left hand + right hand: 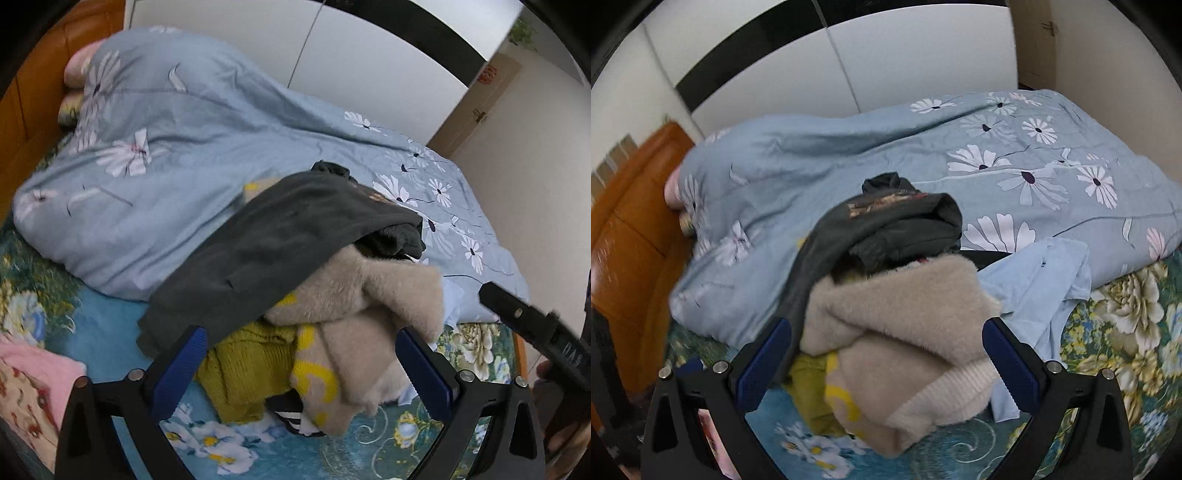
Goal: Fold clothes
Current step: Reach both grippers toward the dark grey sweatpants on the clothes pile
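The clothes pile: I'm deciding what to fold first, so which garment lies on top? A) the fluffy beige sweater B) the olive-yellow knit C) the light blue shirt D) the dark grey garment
D: the dark grey garment drapes over the fluffy beige sweater.

This is a bedroom in a home. A bed with an orange-brown wooden headboard (631, 206) carries a floral sheet (1123, 332), a rumpled pale-blue duvet (177, 155) printed with white daisies, and pillows (75, 70) tucked against the headboard, with a heap of everyday clothes (314, 295) dumped on top. Behind the bed stand tall white wardrobe doors (886, 62) crossed by a black band, and a plain interior door (480, 99) with a handle sits in the pale wall beside them.
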Demonstrator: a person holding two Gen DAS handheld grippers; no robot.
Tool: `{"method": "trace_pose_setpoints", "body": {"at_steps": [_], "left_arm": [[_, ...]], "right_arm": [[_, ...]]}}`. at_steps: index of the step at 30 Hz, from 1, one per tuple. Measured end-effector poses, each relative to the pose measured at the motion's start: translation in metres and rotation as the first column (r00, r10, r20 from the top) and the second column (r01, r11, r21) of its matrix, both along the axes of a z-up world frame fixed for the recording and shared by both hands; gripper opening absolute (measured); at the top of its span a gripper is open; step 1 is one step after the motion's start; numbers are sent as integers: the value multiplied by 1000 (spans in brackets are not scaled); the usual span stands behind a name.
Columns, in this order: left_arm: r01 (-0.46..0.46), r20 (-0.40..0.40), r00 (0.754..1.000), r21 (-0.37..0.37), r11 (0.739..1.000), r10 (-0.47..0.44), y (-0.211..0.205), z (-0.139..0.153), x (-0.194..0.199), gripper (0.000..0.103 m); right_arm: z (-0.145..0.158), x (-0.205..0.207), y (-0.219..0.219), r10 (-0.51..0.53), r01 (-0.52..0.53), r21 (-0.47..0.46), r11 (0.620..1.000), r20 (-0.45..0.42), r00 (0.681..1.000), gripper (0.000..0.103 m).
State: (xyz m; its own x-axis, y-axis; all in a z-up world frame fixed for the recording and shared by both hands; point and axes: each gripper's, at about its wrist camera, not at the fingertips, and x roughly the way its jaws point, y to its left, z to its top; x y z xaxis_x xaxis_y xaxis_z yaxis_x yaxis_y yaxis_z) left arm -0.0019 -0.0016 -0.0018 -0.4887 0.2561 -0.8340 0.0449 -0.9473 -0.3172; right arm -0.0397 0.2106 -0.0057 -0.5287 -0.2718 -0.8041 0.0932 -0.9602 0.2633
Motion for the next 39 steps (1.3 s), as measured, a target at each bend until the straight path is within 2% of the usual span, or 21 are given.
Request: {"method": "trace_pose_setpoints", "body": {"at_steps": [4,9,12,14,30,39], "left_arm": [[-9,-21,1000,-12,1000,8,-5,-8,-3,103],[-29,6,1000,42,999,29,-11,-21,-10,103],[-47,16,999,96,994,46,-32,-30,-21,103],[-54,22,998,104,993,52,-36,-33,-24,103],[-32,-9,999,98,995,33,-24,-40,-26,103],[-58,-31,998,99,993,61,-25,-44,-27,103]], "right_arm": [[-3,-3,-2,11,-11,20,1000,-4,1000,103],[-8,-7,-5,24,-24,44,999,-9,1000,103],[-10,-10,-7,32,-31,59,998,-12,999,103],[-12,-11,-8,37,-36,69,997,-14,999,103],[-23,-17,-15,77,-75,102,992,-17,997,103],[-31,-21,-12,43,-42,107,993,-1,999,103]]}}
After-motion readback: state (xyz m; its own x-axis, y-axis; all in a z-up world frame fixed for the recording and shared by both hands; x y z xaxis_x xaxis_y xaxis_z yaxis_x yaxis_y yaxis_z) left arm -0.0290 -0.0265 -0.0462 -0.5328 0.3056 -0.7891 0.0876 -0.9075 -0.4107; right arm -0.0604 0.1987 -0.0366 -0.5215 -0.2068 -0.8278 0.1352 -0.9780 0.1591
